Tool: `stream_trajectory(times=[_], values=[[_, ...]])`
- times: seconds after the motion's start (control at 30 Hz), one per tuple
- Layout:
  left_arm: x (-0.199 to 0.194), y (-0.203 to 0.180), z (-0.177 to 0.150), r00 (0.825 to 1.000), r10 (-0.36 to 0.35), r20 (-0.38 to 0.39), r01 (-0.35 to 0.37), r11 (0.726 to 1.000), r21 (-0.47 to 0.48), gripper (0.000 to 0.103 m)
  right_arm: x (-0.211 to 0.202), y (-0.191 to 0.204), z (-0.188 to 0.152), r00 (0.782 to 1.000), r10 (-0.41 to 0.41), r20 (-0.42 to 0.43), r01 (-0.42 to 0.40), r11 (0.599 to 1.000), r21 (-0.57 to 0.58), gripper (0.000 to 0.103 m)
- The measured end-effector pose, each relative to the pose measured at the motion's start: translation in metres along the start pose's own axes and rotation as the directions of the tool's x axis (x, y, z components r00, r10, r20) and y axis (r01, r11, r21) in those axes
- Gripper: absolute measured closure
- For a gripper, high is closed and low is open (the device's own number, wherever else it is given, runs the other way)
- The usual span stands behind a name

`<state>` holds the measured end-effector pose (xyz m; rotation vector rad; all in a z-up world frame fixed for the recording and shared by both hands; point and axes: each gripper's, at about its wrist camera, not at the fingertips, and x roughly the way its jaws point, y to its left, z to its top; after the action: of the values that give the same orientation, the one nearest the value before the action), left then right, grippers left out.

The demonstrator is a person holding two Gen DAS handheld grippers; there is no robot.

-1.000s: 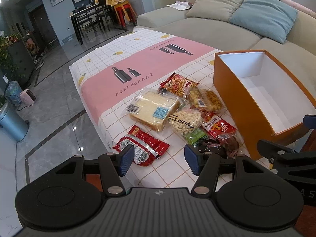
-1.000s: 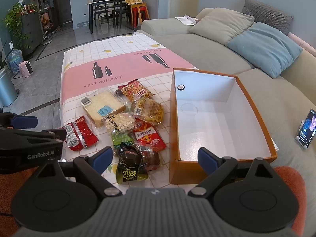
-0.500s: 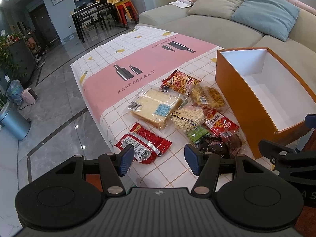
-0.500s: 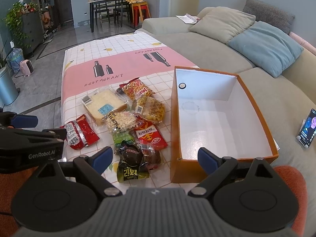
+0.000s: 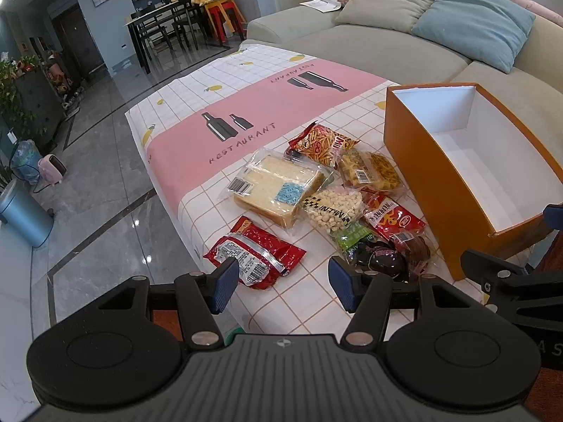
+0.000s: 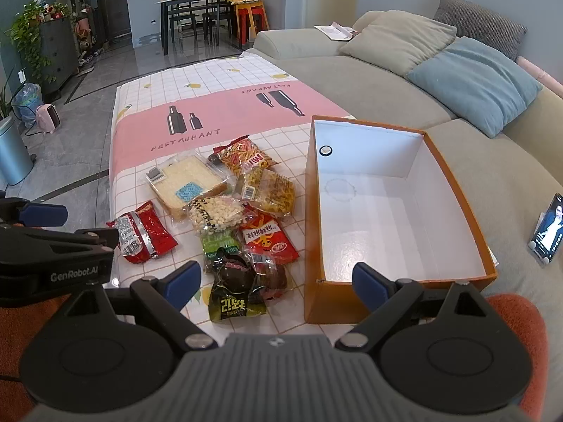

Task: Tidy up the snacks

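Note:
Several snack packets lie in a cluster on the tablecloth: a red packet [image 5: 253, 251] [image 6: 142, 237] nearest the left edge, a bagged sandwich [image 5: 278, 186] [image 6: 186, 183], a bag of white puffs [image 5: 332, 207], red strip snacks [image 5: 322, 144], a dark green packet [image 6: 234, 297]. An orange box [image 5: 422, 176] [image 6: 397, 204] with a white inside stands empty to their right. My left gripper [image 5: 281, 283] hovers open above the table's near edge, just short of the red packet. My right gripper [image 6: 278, 281] is open, nothing between its fingers, above the box's near left corner.
The table [image 5: 246, 105] carries a pink and white checked cloth; its left side drops to a grey tiled floor. A sofa [image 6: 369, 81] with cushions runs along the right. A phone [image 6: 549, 228] stands on the sofa near the box. A blue bin [image 5: 21, 214] stands far left.
The left wrist view has shifted slightly, so the snacks and box sit a little differently in frame. Both grippers stay open and empty; nothing on the table has moved.

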<state>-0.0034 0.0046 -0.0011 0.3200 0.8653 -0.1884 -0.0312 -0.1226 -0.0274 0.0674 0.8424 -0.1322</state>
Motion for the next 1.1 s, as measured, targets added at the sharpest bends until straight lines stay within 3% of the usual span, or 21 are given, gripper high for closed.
stream_trajectory(times=[0.37, 0.43, 0.67, 0.9, 1.1], values=[[0.005, 0.005, 0.004, 1.000, -0.030, -0.010, 0.030, 1.000, -0.008, 0.033, 0.003, -0.002, 0.001, 1.000, 0.015, 0.001, -0.015, 1.000, 0.008, 0.013], [0.008, 0.006, 0.006, 0.999, -0.036, -0.012, 0.035, 0.999, -0.012, 0.034, 0.004, -0.003, 0.001, 0.999, 0.027, 0.018, -0.028, 0.999, 0.017, 0.022], [0.027, 0.015, 0.014, 0.998, -0.039, -0.040, 0.039, 0.999, -0.016, 0.033, 0.020, 0.004, 0.012, 0.994, 0.081, 0.073, -0.079, 0.997, -0.019, 0.028], [0.060, 0.029, 0.014, 0.989, -0.093, -0.115, 0.088, 0.995, -0.050, 0.034, 0.054, 0.026, 0.018, 0.989, 0.147, 0.031, -0.142, 0.981, -0.130, 0.050], [0.085, 0.043, 0.016, 0.976, -0.128, -0.176, 0.111, 0.988, -0.105, 0.034, 0.089, 0.043, 0.016, 0.983, 0.183, -0.027, -0.184, 0.962, -0.203, 0.055]])
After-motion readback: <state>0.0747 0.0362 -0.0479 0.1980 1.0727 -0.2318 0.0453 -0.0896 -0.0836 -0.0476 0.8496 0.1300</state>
